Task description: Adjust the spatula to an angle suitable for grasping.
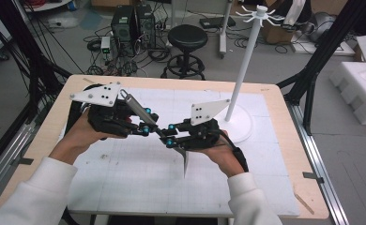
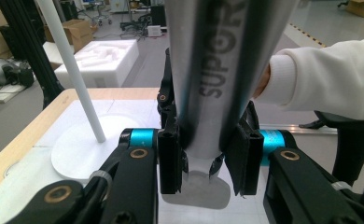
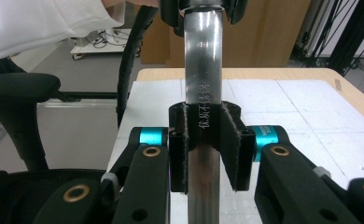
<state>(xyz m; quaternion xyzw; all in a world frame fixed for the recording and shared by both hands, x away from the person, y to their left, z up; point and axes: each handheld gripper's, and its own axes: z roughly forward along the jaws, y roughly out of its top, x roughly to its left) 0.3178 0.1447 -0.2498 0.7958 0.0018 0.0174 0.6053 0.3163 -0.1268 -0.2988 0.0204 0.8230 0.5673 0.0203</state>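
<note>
A long steel utensil is held in the air between both grippers above the white mat. Its handle slants up to the left and its flat blade hangs down below the right hand. My left gripper points right, and its pads press on the steel shaft marked SUPOR. My right gripper points left and is shut on the engraved handle, a little along from the left one. In the right gripper view the handle runs up from the right gripper to the left gripper's jaws at the top.
A white hook stand rises from a round base just right of the right hand; its pole is visible in the left gripper view too. The white gridded mat covers the wooden table. A stool and cables lie beyond.
</note>
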